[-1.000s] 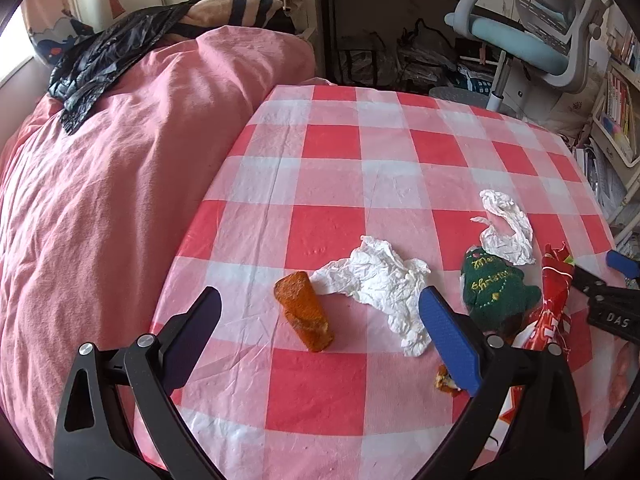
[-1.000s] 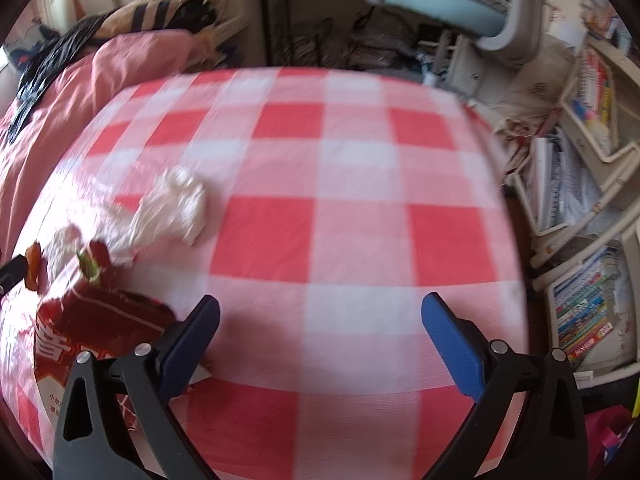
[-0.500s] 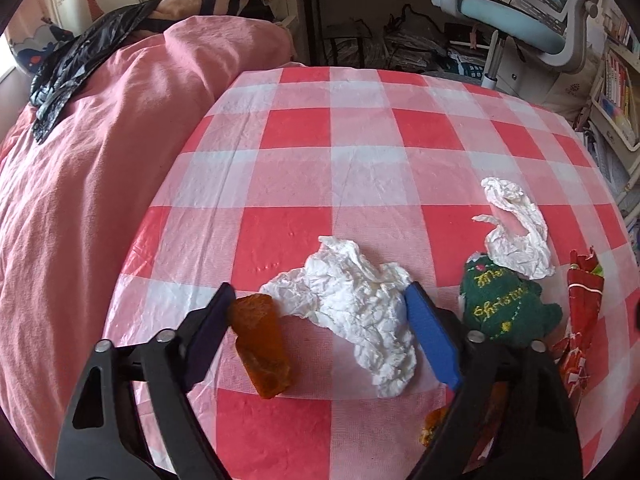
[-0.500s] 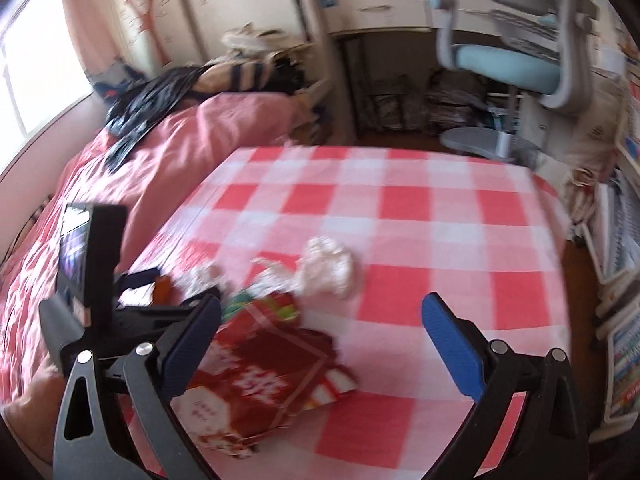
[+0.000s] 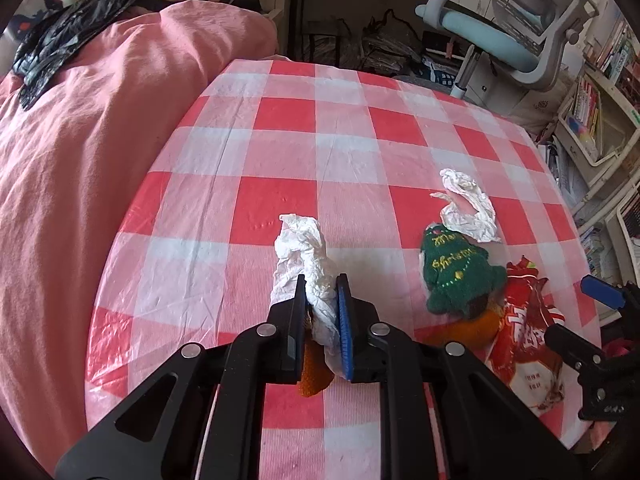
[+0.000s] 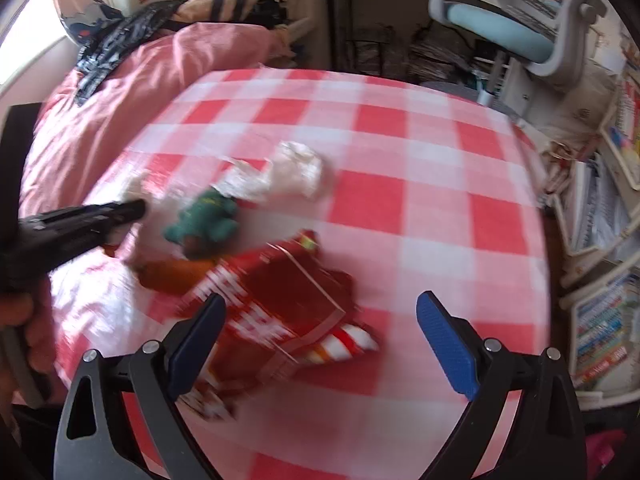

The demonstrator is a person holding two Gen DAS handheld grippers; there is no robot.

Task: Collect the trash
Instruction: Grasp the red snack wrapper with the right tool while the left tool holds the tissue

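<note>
Left clamped, right spread wide.
Your left gripper has its jaws pinched nearly together on the crumpled white tissue, low over the table. Your right gripper hangs with its jaws wide apart, gripping nothing, its blue pads bare.

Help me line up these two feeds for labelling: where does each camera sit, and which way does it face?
Left wrist: sits on the left gripper, looks along its fingers, shut on the crumpled tissue, over the checked tablecloth; the right gripper's tip shows at right.
Right wrist: sits on the right gripper, open above the red wrapper; the left gripper and a hand show at left.
Shared: green knitted toy, second tissue, office chair, pink bedding.
</note>
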